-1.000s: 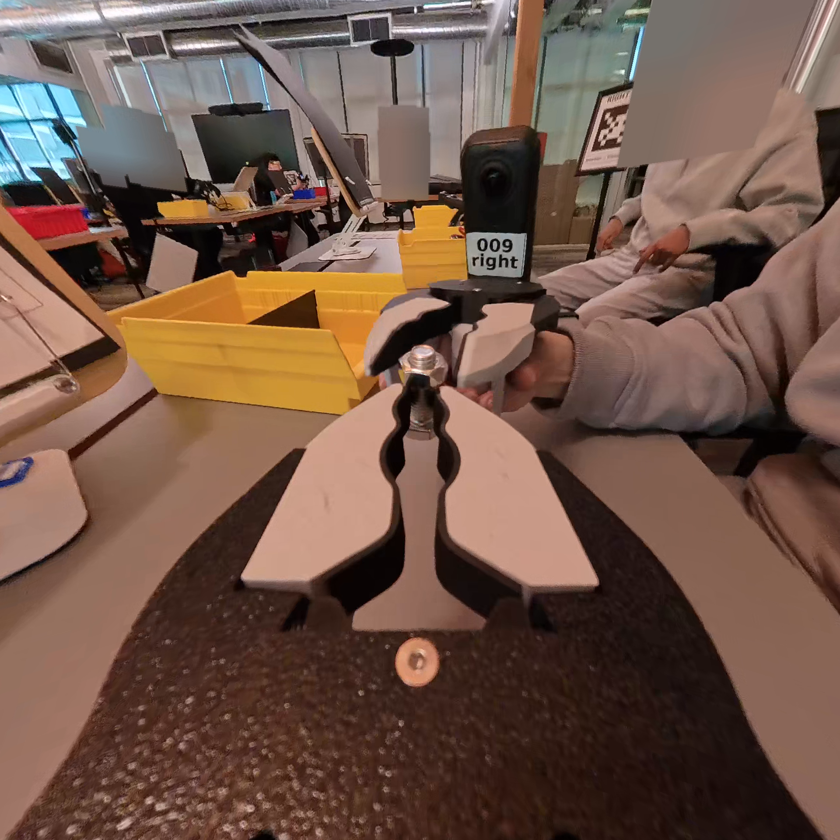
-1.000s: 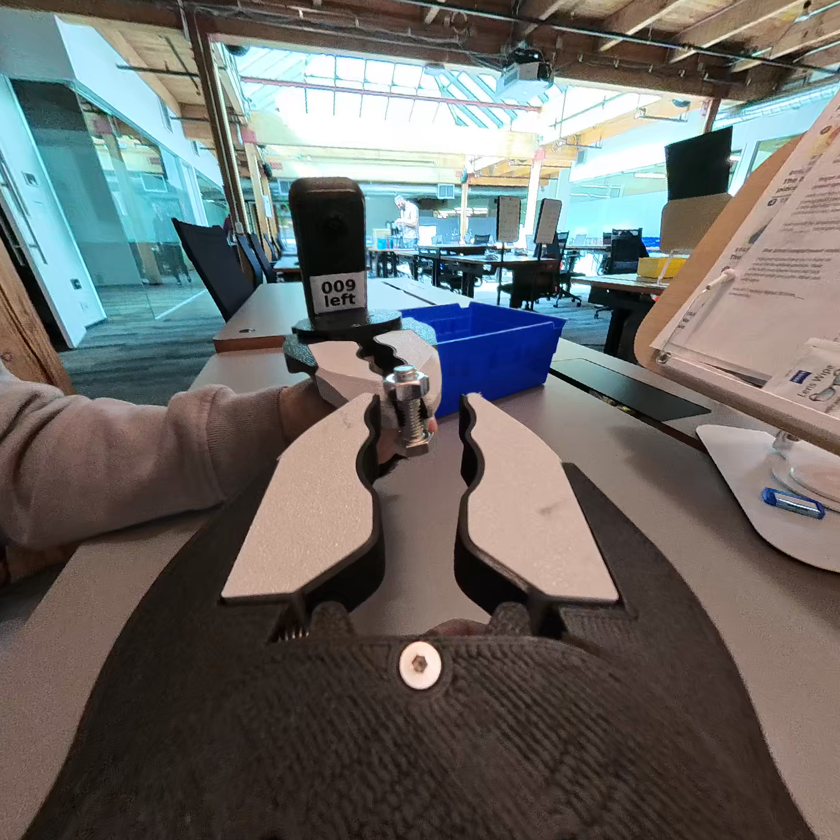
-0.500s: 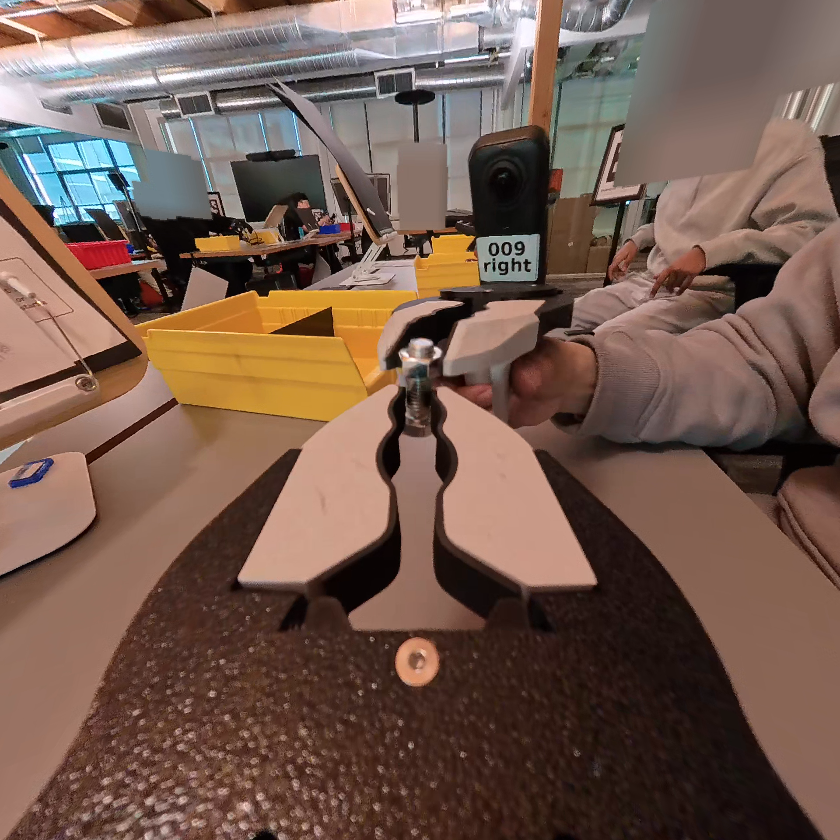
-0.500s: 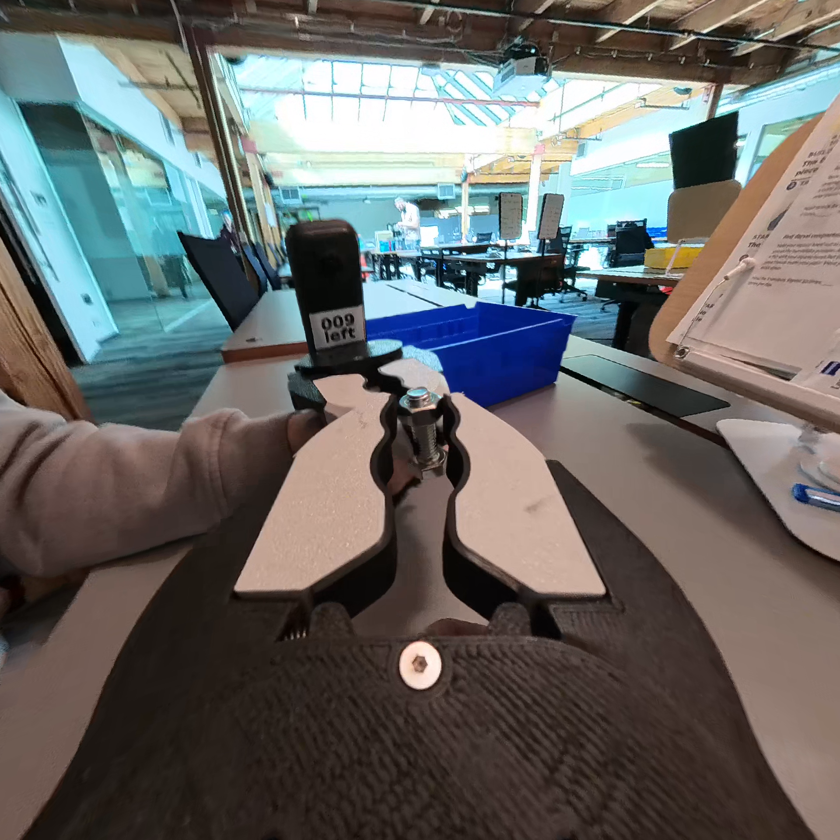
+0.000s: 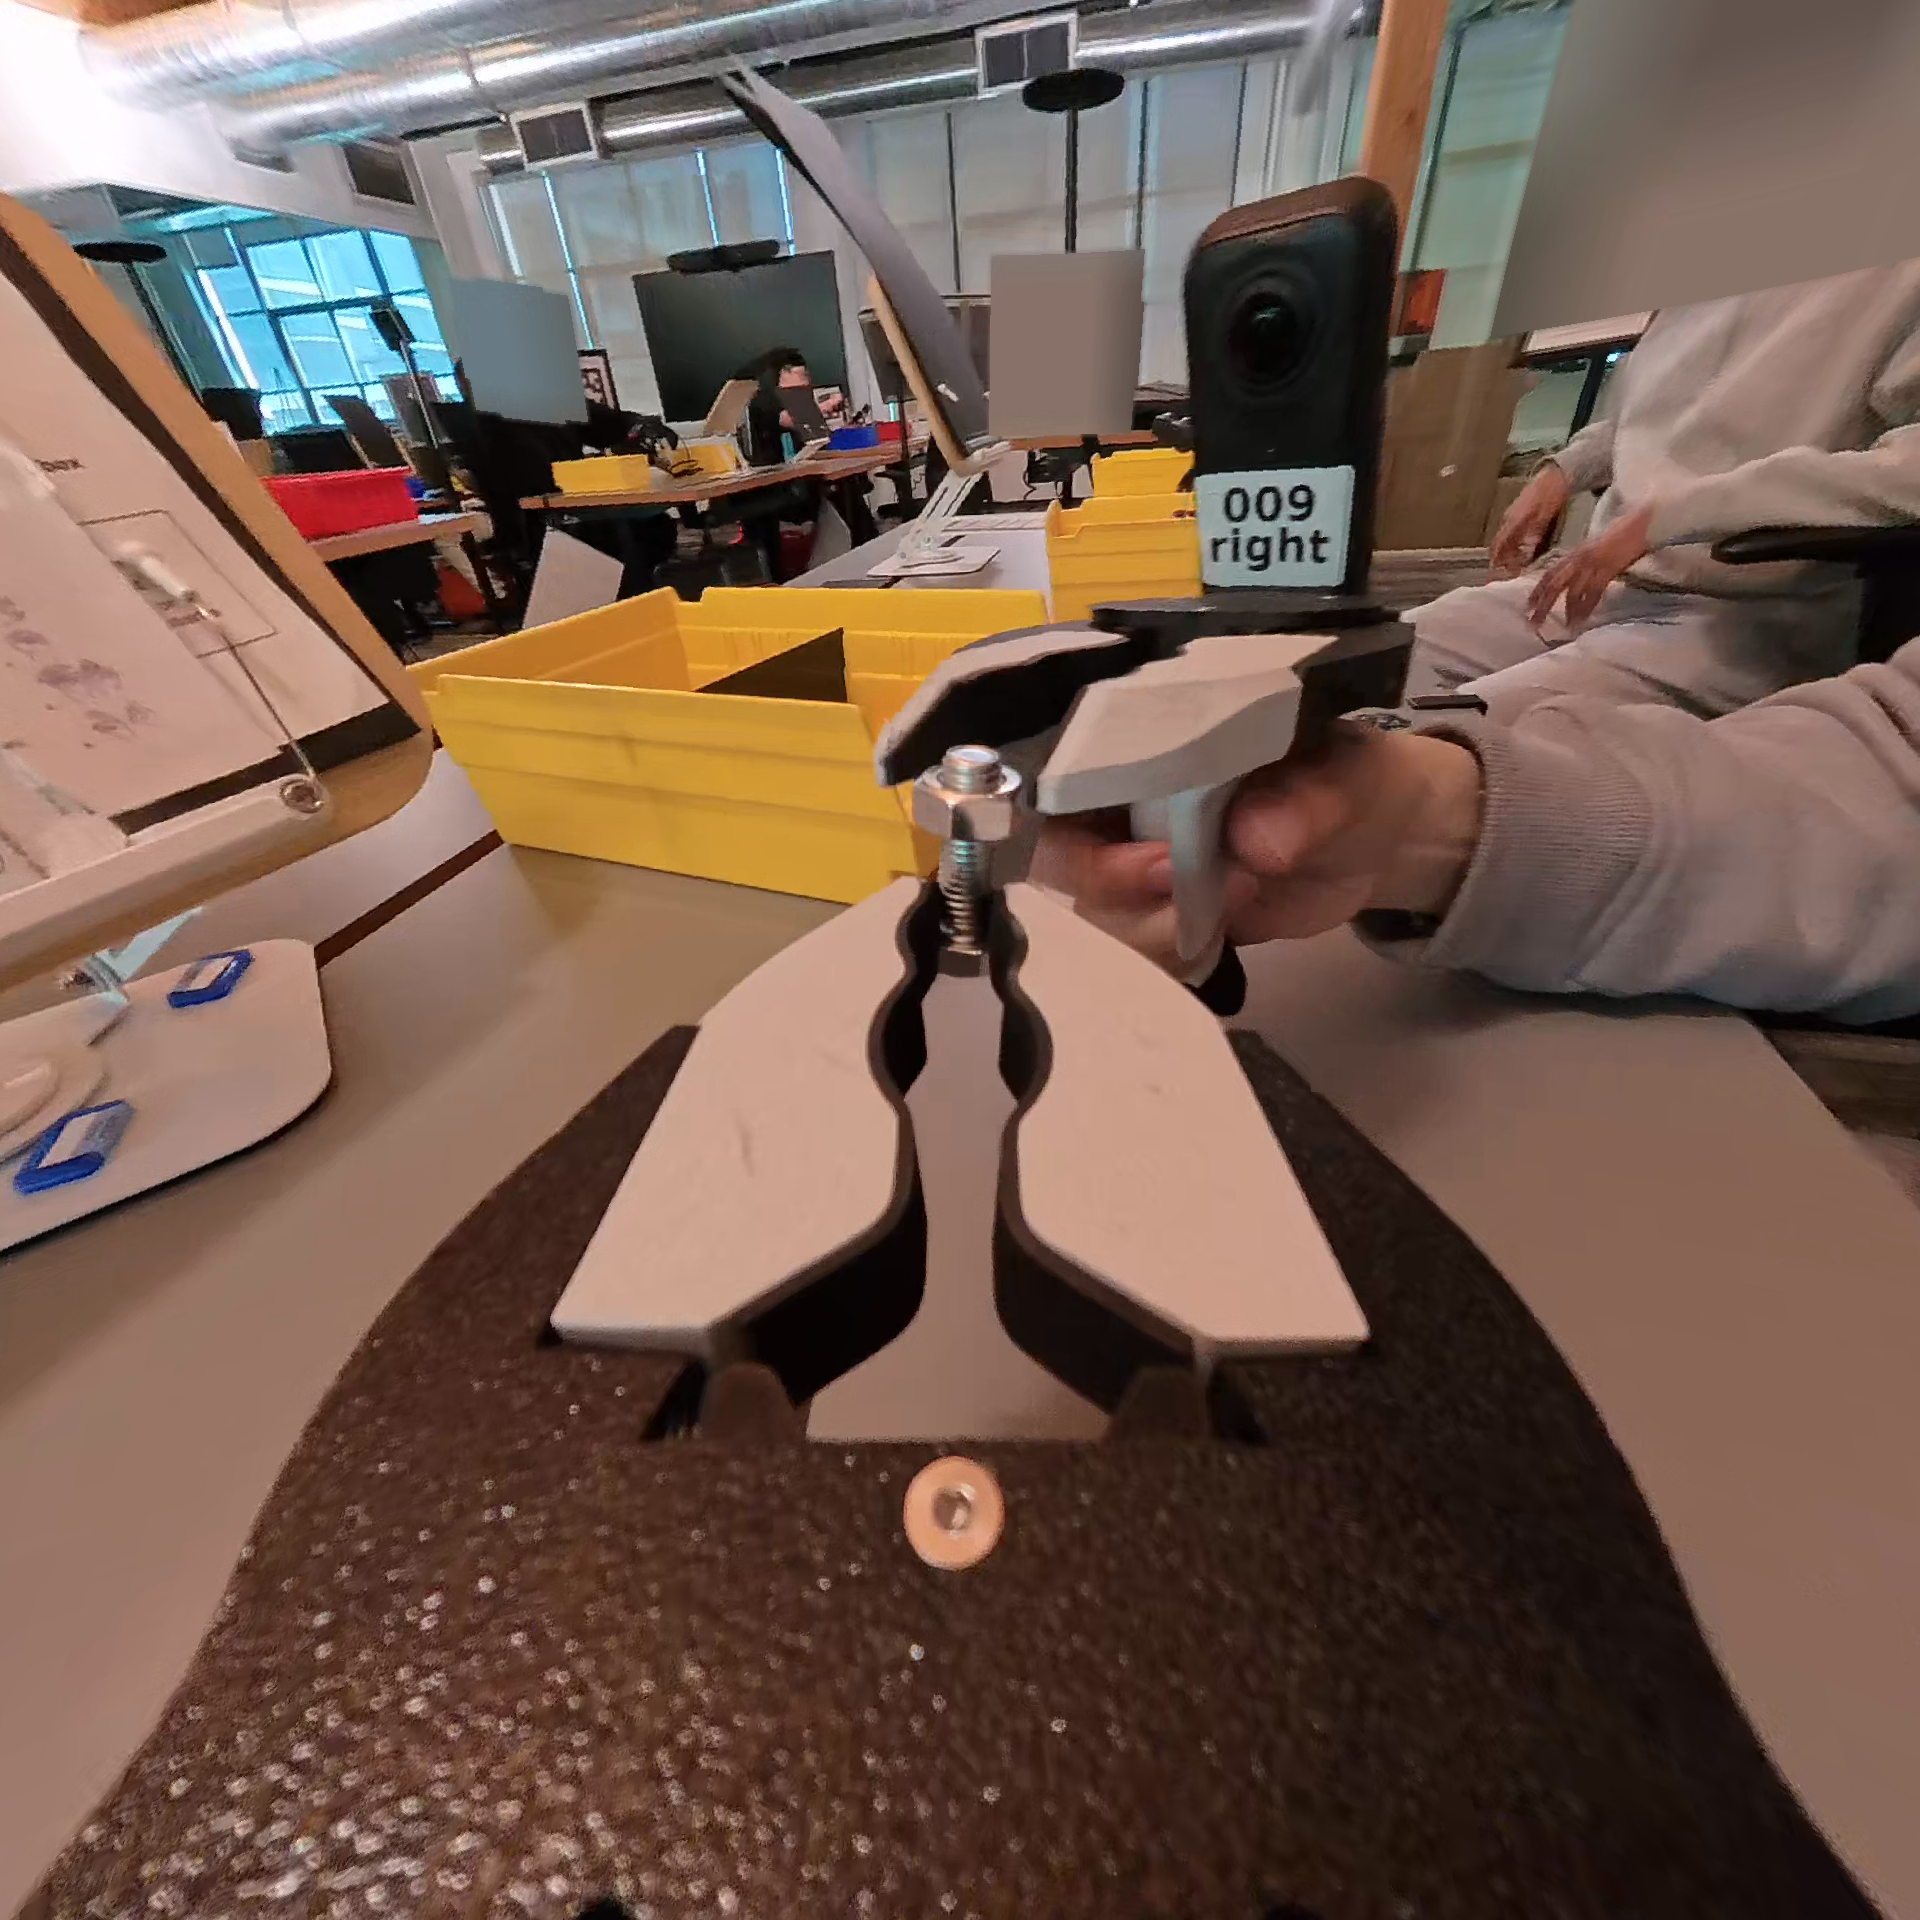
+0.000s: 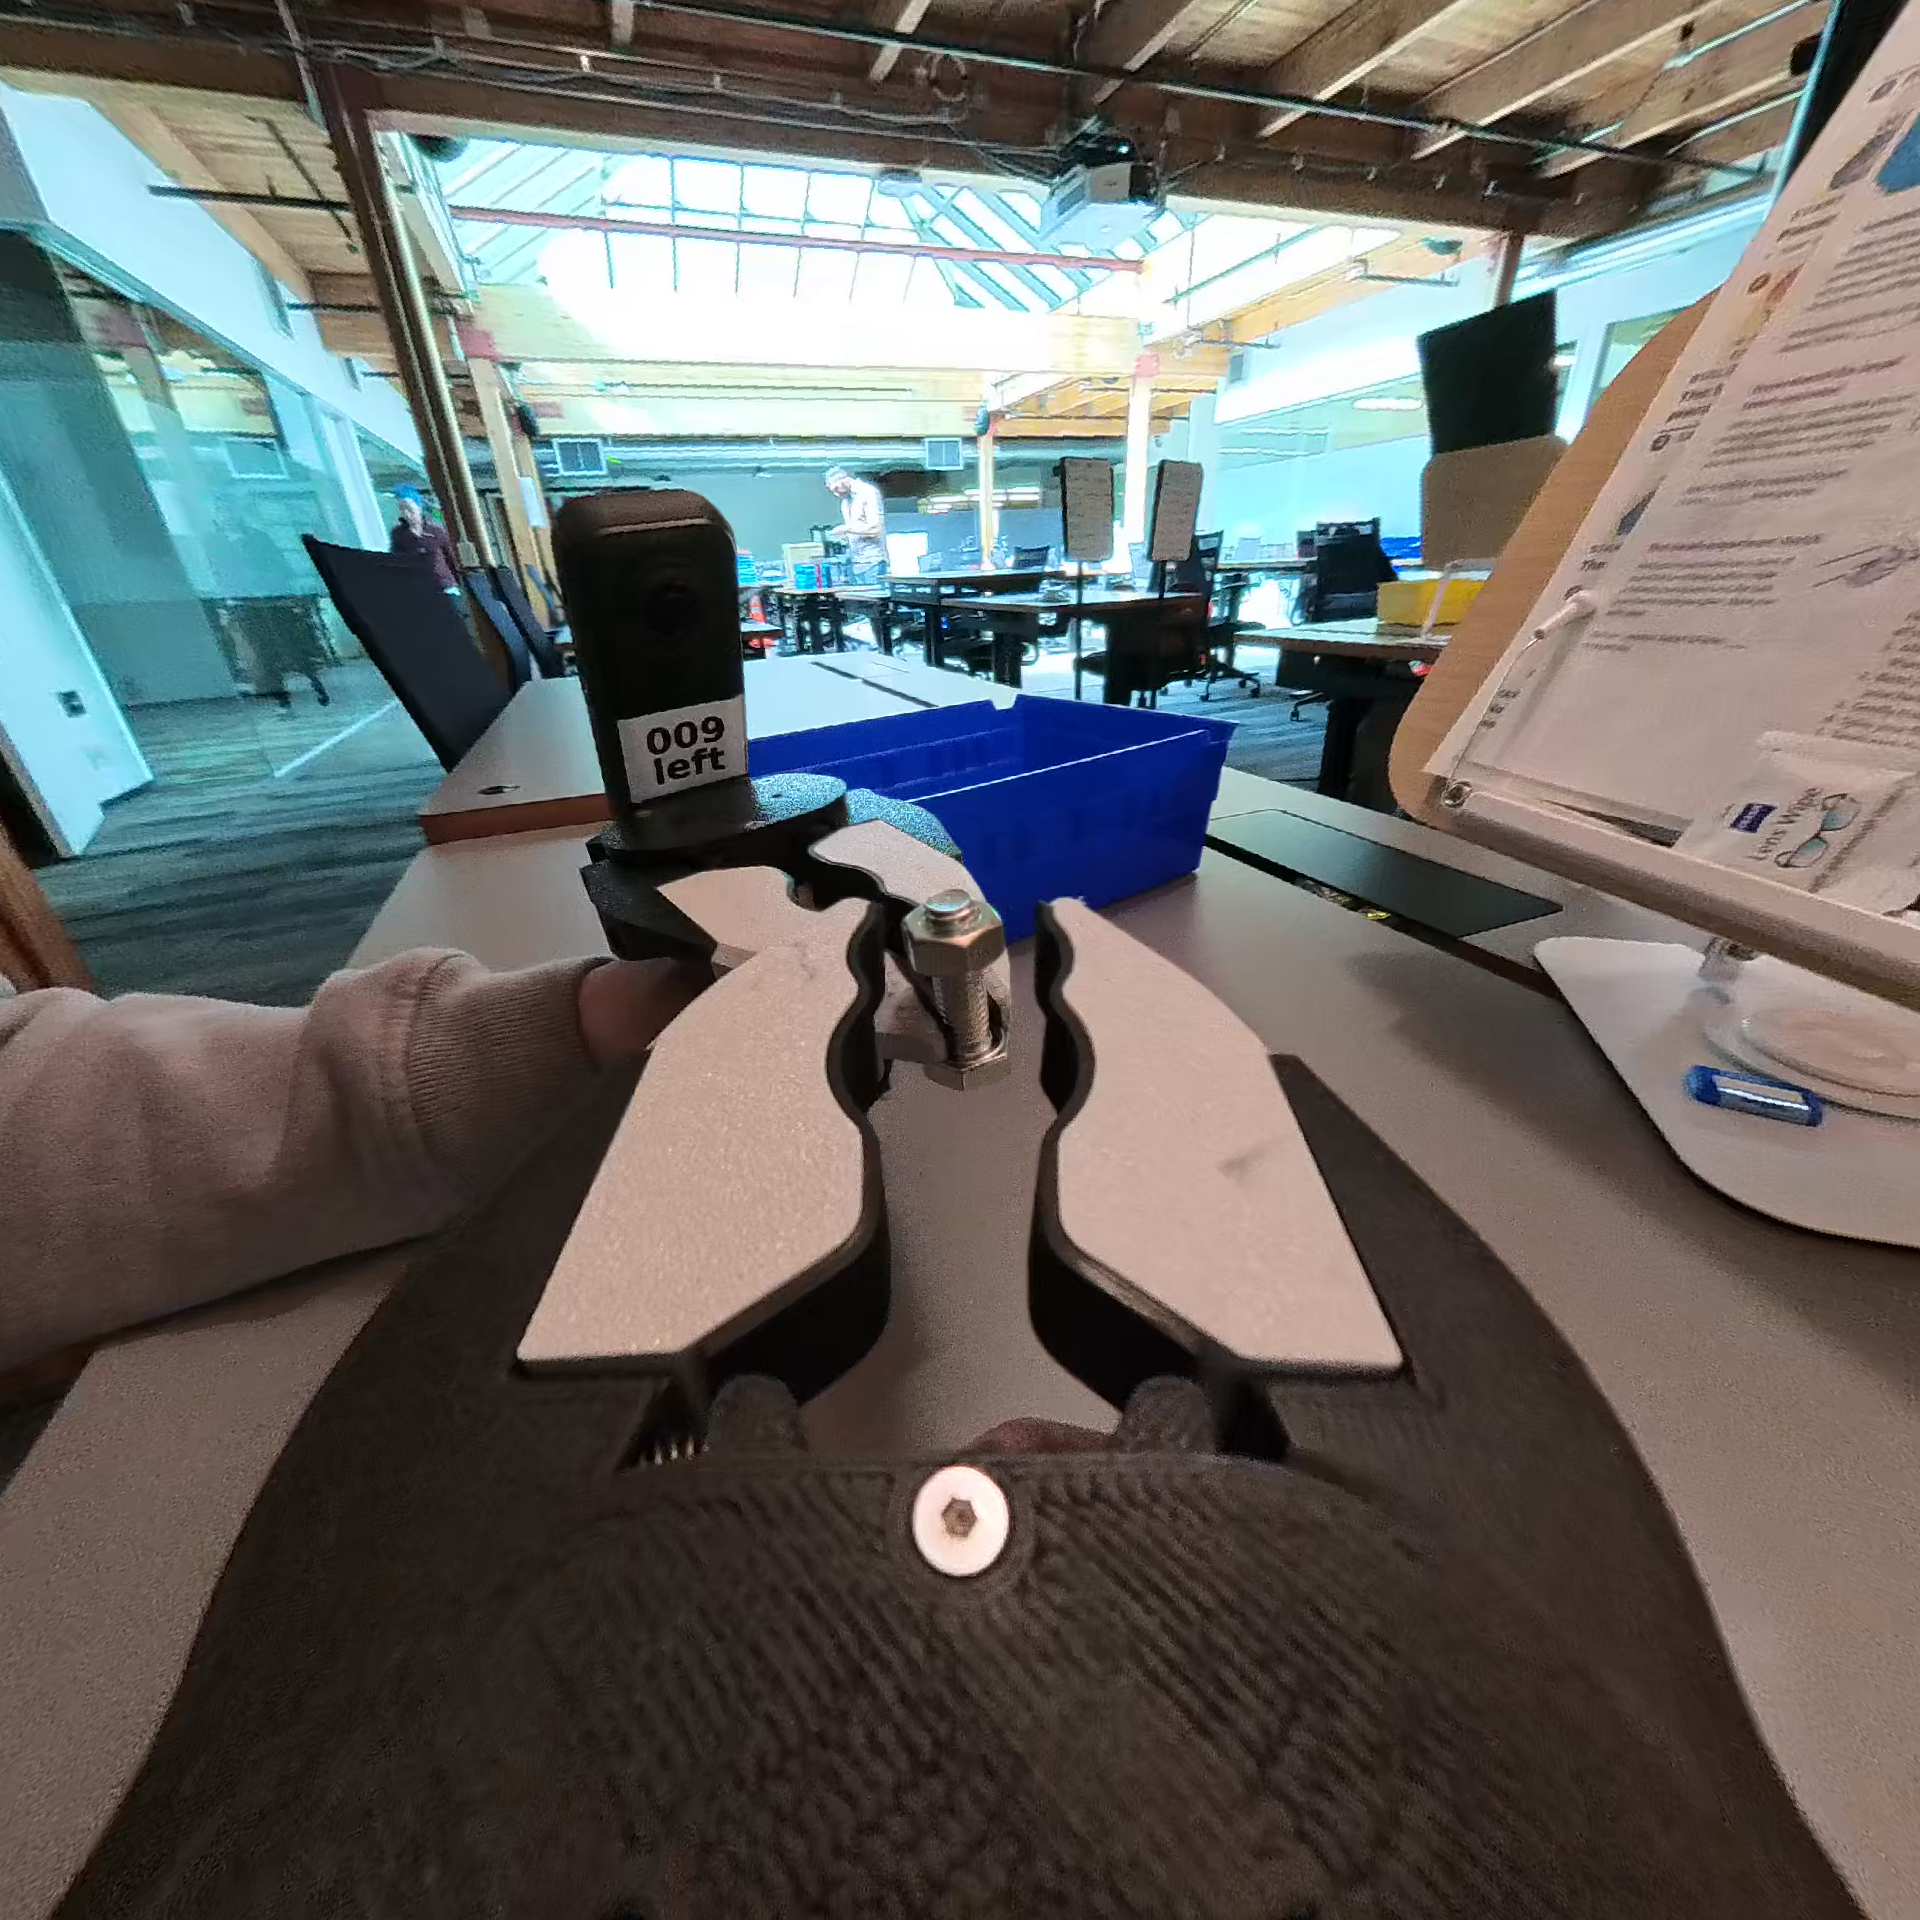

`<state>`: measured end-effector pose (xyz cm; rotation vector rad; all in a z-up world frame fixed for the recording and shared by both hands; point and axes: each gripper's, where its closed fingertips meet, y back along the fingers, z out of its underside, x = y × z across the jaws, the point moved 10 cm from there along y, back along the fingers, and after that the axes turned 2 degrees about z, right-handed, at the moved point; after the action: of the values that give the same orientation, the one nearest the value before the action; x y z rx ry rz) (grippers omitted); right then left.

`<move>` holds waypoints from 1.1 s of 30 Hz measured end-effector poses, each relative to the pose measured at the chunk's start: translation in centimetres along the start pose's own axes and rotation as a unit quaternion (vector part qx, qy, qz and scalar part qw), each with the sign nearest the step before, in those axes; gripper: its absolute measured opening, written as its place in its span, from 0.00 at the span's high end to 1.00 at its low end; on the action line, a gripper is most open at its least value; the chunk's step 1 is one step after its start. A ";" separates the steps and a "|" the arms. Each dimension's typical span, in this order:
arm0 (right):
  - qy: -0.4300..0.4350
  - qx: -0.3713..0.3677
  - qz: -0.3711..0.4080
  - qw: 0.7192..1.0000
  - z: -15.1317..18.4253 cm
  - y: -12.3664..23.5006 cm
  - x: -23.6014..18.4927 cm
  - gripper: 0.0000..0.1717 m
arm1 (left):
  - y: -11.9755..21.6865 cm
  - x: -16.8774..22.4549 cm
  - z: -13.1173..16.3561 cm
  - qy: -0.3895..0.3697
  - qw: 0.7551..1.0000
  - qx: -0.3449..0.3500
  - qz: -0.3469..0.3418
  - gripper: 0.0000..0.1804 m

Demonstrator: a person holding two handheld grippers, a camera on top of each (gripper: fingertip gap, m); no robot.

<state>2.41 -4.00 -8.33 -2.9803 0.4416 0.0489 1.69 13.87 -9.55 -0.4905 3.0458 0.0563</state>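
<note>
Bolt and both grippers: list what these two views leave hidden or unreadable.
- Yellow bin, left wrist view: its front wall hides the contents.
- Blue bin, right wrist view: the interior sits behind its wall and the left gripper.
- Bolt, left wrist view: its head sits down between the left gripper's fingers, partly hidden.
- Right gripper: open around the nut, with a gap on the right.

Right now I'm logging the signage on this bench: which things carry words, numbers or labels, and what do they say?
I won't copy out any writing; these things bear it:
White sticker on the right hand-held gripper's black camera: sharp, legible.
Matching label on the left hand-held gripper's camera: legible.
Printed sheet on the wooden stand: mostly blurred.
White packet below it: partly legible.
</note>
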 end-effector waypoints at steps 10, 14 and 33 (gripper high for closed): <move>0.031 -0.012 0.031 0.999 0.0 -0.1 0.0 0.85 | -0.4 -0.1 0.1 0.016 1.000 0.024 -0.004 0.95; -0.036 0.028 0.103 0.994 -0.5 1.5 2.3 0.81 | 1.1 -0.7 -0.5 0.025 0.997 0.061 -0.028 0.95; -0.008 0.028 0.114 0.993 -0.6 1.3 1.9 0.81 | 0.3 -0.7 0.1 0.031 0.997 0.052 -0.050 0.95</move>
<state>3.84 -5.82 -7.99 -2.8590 0.7665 0.0798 2.23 14.36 -9.58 -0.6463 3.0595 -0.1230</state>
